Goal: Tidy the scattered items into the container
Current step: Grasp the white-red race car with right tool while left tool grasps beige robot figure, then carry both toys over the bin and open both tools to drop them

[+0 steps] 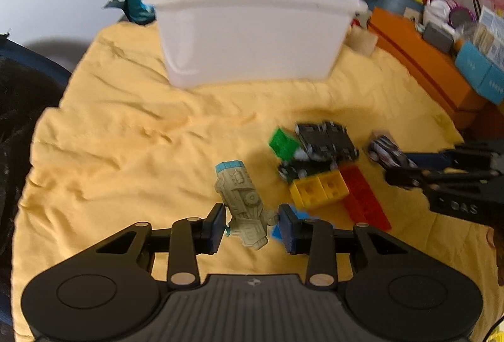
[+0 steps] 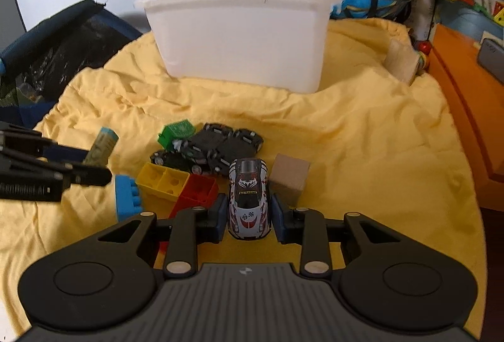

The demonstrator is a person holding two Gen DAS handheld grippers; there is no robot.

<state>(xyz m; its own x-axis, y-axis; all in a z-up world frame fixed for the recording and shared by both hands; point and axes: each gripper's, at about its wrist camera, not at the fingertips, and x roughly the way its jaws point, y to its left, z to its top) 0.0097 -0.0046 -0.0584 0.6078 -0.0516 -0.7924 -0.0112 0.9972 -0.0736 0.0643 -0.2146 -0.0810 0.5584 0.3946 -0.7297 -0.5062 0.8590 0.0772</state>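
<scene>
Two grasps, ready for bin (image 1: 249, 26): left hand-held gripper (image 1: 252, 227) clamps ship (image 1: 244, 203), right hand-held gripper (image 2: 249, 217) clamps car (image 2: 249, 200).

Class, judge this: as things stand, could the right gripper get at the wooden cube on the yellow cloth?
Probably not yet: the right gripper is shut on the white toy car. The wooden cube sits close ahead to its right, nothing covering it, so once emptied it likely could.

Bare yellow cloth (image 1: 132, 134) left of the toy pile (image 1: 315, 153) leads unobstructed to the white tub (image 1: 249, 36).
</scene>
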